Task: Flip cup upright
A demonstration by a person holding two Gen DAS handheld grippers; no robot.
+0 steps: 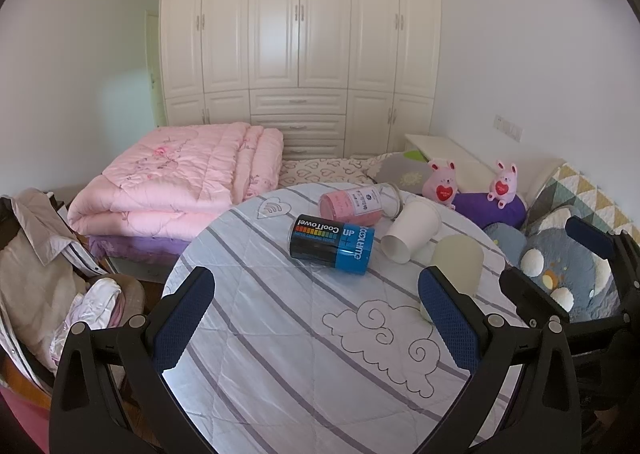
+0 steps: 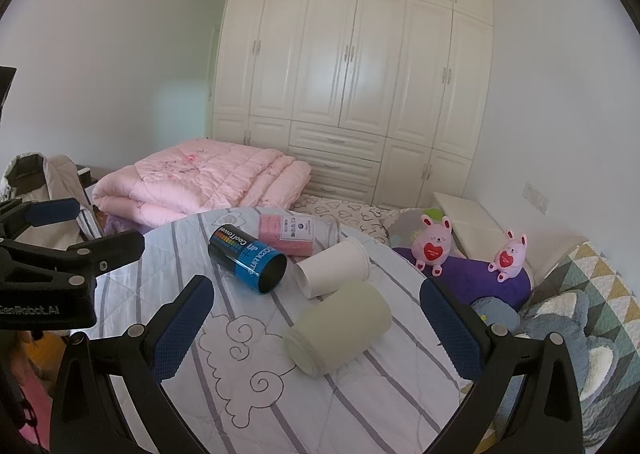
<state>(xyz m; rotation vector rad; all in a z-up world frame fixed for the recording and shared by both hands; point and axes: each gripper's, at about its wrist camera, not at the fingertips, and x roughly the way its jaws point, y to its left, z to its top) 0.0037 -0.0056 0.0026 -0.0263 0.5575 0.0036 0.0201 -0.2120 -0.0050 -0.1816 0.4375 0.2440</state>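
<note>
Several cups lie on their sides on a round table with a striped cloth (image 1: 304,354) (image 2: 360,406). A pale green cup (image 2: 340,328) (image 1: 460,262) lies nearest, between my right gripper's (image 2: 316,294) open fingers but farther out. A white paper cup (image 2: 334,266) (image 1: 412,230) lies behind it. A black and blue "CoolTowel" can (image 2: 250,260) (image 1: 332,248) and a pink-filled clear jar (image 2: 296,234) (image 1: 358,202) lie farther back. My left gripper (image 1: 316,286) is open and empty over the table's near part.
A folded pink quilt (image 1: 176,182) lies on the bed behind the table. Two pink plush rabbits (image 2: 434,244) sit on a purple cushion (image 2: 480,280) at the right, with grey pillows beside. A chair with clothes (image 1: 44,266) stands at the left.
</note>
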